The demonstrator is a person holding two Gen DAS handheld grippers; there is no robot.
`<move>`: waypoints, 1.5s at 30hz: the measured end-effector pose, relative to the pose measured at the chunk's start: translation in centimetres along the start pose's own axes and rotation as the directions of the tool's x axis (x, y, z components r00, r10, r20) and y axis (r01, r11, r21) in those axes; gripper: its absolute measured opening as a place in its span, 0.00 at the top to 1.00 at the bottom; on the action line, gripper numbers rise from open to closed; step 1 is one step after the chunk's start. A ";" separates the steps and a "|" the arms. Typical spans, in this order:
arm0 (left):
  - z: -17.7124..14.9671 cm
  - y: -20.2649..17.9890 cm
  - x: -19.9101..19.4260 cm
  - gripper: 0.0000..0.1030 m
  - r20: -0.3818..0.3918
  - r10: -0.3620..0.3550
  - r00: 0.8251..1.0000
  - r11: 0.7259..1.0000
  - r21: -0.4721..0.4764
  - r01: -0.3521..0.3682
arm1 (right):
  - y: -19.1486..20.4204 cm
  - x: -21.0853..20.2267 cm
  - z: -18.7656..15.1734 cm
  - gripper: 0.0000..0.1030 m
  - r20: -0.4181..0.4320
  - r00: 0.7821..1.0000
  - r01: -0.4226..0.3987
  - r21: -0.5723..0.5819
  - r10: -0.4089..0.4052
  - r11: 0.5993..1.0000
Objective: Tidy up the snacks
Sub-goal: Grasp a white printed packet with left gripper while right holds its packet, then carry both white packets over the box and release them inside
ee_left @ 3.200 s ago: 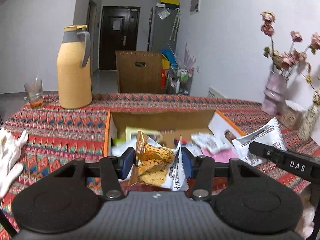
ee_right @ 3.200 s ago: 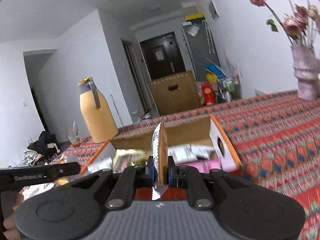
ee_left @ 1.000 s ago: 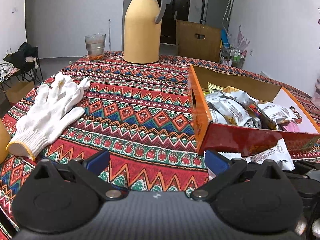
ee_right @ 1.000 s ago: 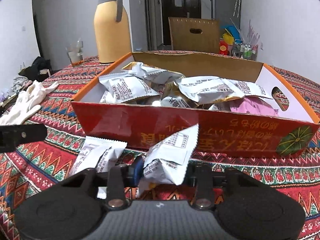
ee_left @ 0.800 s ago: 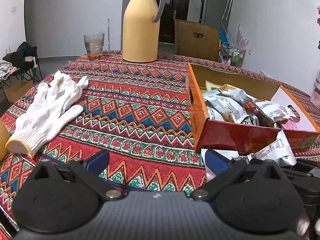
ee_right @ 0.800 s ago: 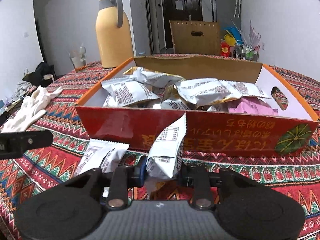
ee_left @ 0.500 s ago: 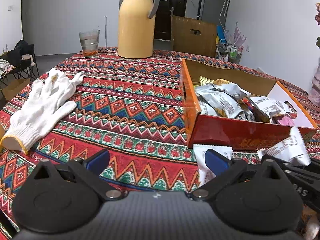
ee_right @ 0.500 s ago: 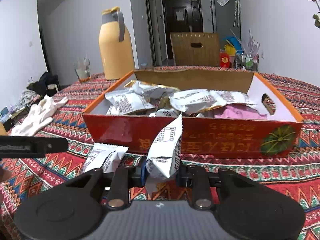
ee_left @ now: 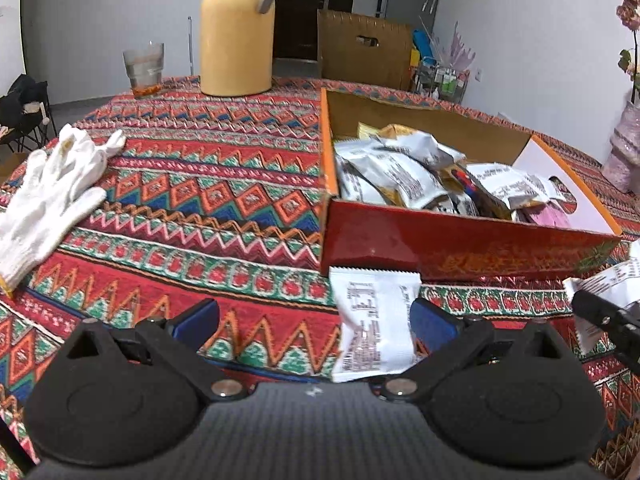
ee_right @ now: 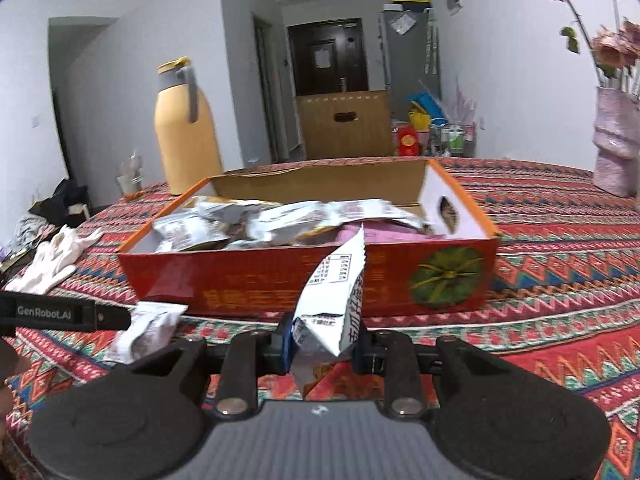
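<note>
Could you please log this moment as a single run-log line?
left hand-held gripper: open, by loose packet | right hand-held gripper: shut on packet | box: part filled

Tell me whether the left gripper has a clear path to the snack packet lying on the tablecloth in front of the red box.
Probably yes. The left gripper is open, and the packet lies flat just inside its right finger with nothing over it; the red box sits just behind.

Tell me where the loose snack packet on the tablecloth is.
In the left wrist view, the loose snack packet lies before the red box, between the open left gripper fingers.
</note>
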State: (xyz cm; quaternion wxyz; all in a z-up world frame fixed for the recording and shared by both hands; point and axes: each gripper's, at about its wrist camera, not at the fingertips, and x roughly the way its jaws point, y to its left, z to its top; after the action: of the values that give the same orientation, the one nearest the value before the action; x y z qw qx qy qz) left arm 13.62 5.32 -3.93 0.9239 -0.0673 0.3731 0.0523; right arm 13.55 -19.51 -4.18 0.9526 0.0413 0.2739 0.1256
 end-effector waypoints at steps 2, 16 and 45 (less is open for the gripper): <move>-0.1 -0.5 0.5 0.00 -0.020 -0.005 1.000 1.000 0.000 0.005 | -0.8 0.0 -0.1 0.75 0.003 1.000 0.007 0.019 -0.007 1.000; -1.0 -3.2 2.7 0.05 -0.068 0.067 0.995 0.997 0.039 -0.064 | -1.7 0.3 -0.8 0.75 0.022 0.999 -0.025 0.057 0.024 0.998; 0.4 -4.3 -3.8 0.58 0.113 -0.029 0.993 0.997 0.081 0.020 | -1.2 -2.1 0.2 0.75 0.083 0.996 -0.028 0.045 0.024 0.999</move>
State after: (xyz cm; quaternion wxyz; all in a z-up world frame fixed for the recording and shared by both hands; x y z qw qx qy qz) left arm 11.80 0.98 -0.58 0.9461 -0.0320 0.3208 0.0299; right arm 12.24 -21.22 -3.08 0.9602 0.0721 0.2367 0.1298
